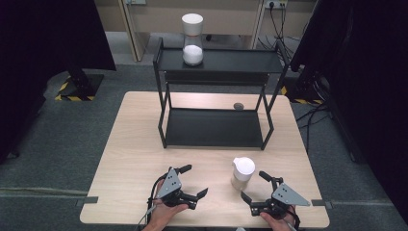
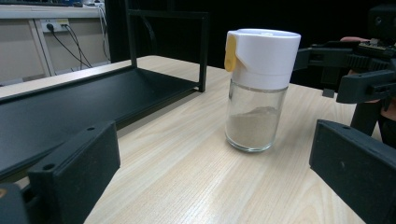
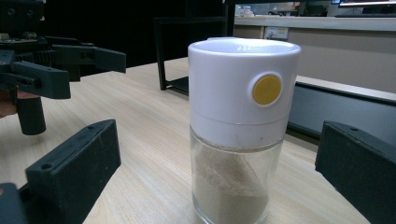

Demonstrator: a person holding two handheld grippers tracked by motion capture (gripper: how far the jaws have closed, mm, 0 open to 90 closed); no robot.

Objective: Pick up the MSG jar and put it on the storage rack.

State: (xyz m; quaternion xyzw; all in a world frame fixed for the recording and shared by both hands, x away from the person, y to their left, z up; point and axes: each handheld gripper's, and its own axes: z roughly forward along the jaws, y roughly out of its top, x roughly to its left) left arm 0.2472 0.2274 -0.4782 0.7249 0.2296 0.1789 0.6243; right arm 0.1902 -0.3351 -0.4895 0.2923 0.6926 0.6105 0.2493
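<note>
A glass spice jar with a white cap and a yellow button stands upright on the wooden table, holding beige powder. It appears in the left gripper view as the jar and close up in the right gripper view as the jar. My left gripper is open, to the jar's left, and aims at it. My right gripper is open just right of the jar, its jaws on either side of it but apart from it. A second white-topped jar with white contents stands on the top shelf.
A black two-tier metal shelf rack stands on the far half of the table, its lower shelf bare. A small grey round object lies behind the rack. Dark curtains and cables lie beyond the table.
</note>
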